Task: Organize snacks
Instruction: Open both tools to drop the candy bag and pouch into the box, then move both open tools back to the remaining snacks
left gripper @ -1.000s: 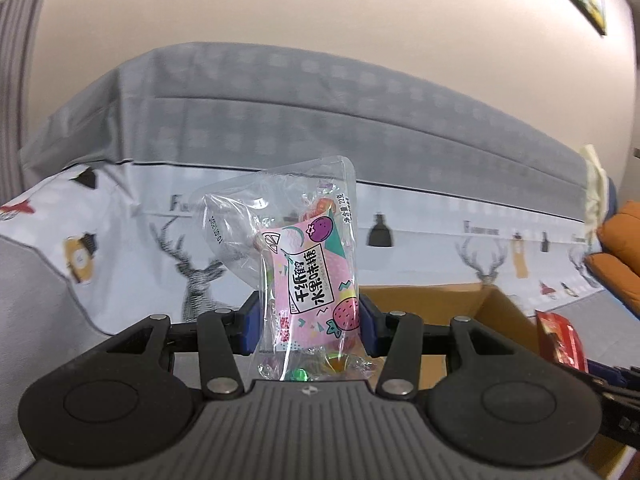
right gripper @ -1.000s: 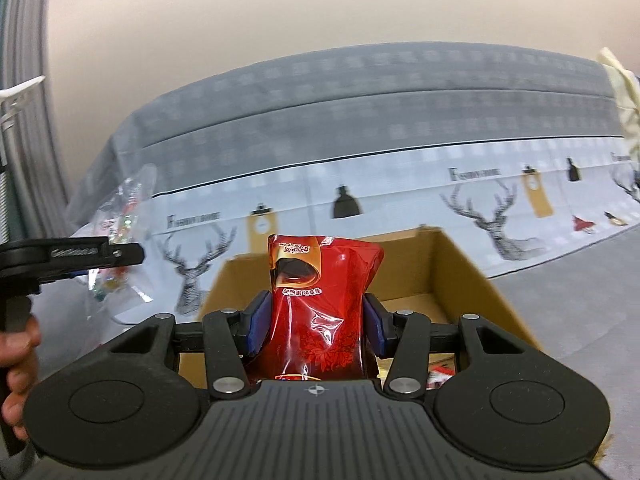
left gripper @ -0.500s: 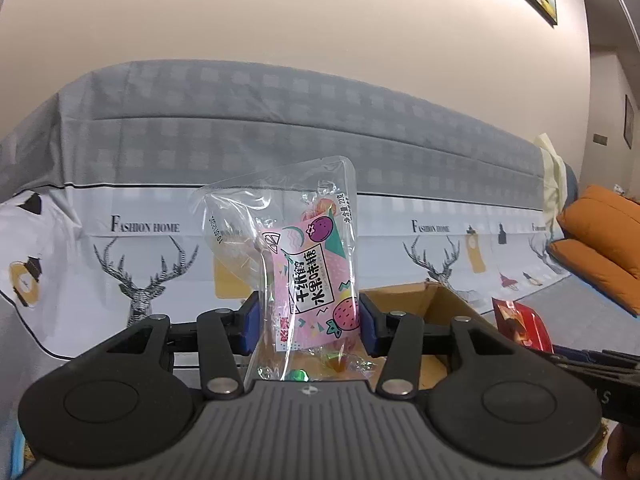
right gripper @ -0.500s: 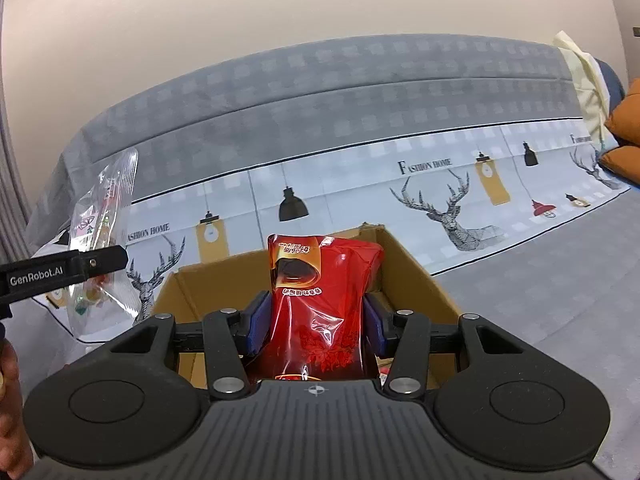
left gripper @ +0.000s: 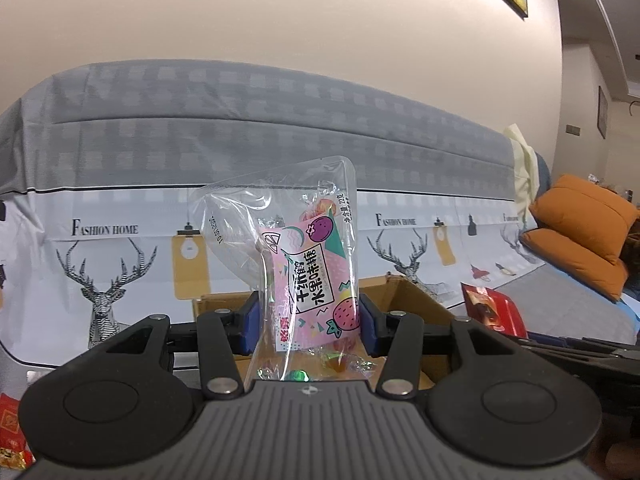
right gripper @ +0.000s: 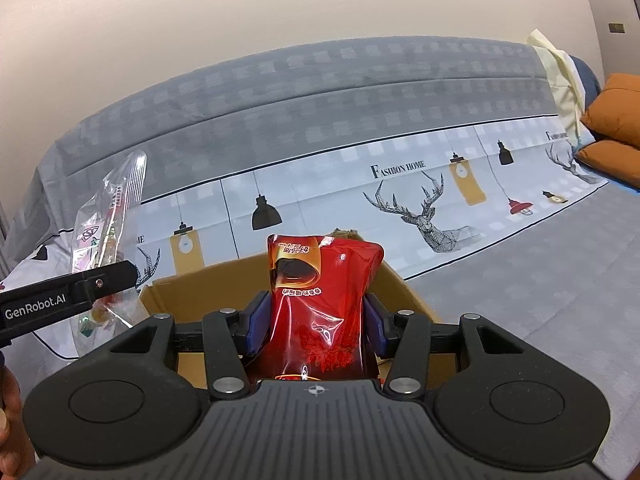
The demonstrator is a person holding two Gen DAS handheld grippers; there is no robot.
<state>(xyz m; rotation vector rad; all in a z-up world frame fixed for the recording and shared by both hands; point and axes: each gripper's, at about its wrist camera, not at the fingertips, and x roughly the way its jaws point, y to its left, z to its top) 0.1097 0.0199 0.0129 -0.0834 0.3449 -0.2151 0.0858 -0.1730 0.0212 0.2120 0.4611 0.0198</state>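
Left wrist view: the left gripper (left gripper: 308, 316) is clamped on a clear candy bag (left gripper: 298, 264) with a pink label, its blue pads pressing the bag's lower half from both sides. The bag stands upright, wrapped sweets gathered at its bottom. Right behind it is the open cardboard box (left gripper: 416, 304), resting on a sofa cover (left gripper: 120, 240) printed with deer and lamps. To the right, a red packet (left gripper: 490, 310) shows beside the box, above the dark bars of the other tool. Orange cushions (left gripper: 580, 236) lie far right.

Right wrist view: the right gripper (right gripper: 316, 322) is clamped on the red packet (right gripper: 324, 296), which stands upright between the blue pads, over the box (right gripper: 192, 288). At left, the left gripper's finger (right gripper: 80, 296) crosses the frame, with the candy bag (right gripper: 110, 220) seen edge-on beside the box's left corner. A hand (right gripper: 8, 420) shows at the lower left edge.
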